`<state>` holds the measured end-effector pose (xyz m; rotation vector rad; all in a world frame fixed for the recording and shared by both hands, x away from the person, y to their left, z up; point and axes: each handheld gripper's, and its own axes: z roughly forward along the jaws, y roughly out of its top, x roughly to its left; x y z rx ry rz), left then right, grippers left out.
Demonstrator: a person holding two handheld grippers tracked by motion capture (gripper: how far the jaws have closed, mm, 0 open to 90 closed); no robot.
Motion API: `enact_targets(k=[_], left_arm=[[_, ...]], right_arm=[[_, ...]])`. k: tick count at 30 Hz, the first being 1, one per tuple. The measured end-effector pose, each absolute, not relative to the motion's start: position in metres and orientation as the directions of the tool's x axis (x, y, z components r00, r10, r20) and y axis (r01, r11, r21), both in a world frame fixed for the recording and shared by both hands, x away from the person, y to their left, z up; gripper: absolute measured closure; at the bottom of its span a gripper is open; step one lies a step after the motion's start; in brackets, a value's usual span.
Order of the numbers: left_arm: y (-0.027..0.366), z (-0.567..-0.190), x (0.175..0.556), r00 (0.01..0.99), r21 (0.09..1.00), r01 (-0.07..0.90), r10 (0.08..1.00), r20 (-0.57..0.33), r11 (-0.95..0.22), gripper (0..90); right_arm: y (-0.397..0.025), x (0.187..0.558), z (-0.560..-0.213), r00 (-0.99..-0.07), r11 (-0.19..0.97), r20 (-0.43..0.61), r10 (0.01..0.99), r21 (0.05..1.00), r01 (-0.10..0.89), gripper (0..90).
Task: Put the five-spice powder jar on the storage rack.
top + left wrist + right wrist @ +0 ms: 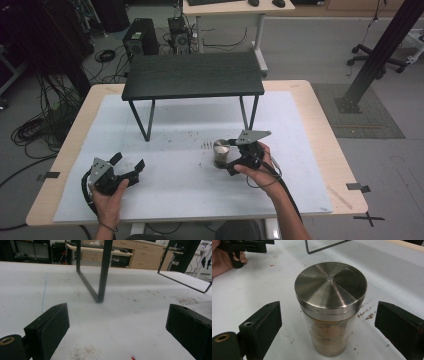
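Shaker: a glass spice shaker (330, 312) with a brushed steel lid stands upright on the white mat of the worktop (300, 195), right of centre, brownish powder showing through its wall.
Lid: flat, a wedge-shaped opening cut near one edge.
Right hand-held gripper: the right hand-held gripper (231, 156) sits at the shaker's side, jaws spread wide with one on either flank of the jar and a clear gap on both sides, so nothing is gripped.
Left hand-held gripper: the left hand-held gripper (128, 166) is well apart, low over the mat near the front left, jaws wide and holding nothing.
Black stand: a small black table (192, 75) rests on the mat behind both tools, its thin legs (103, 272) planted on the white surface.
Spill: dark crumbs (206, 145) lie scattered just left of the shaker and around its foot.
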<state>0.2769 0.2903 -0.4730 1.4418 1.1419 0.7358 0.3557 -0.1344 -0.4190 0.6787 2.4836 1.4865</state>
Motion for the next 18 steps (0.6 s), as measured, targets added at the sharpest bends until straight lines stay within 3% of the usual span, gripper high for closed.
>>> enact_targets(k=[18], left_arm=[[0.2902,-0.473,0.277,0.342,0.967,0.248,0.928,-0.15,0.065,5.3]], right_arm=[[-0.1337,0.356,-0.4198,-0.884,0.408,0.082,0.46,0.865,0.292,8.4]])
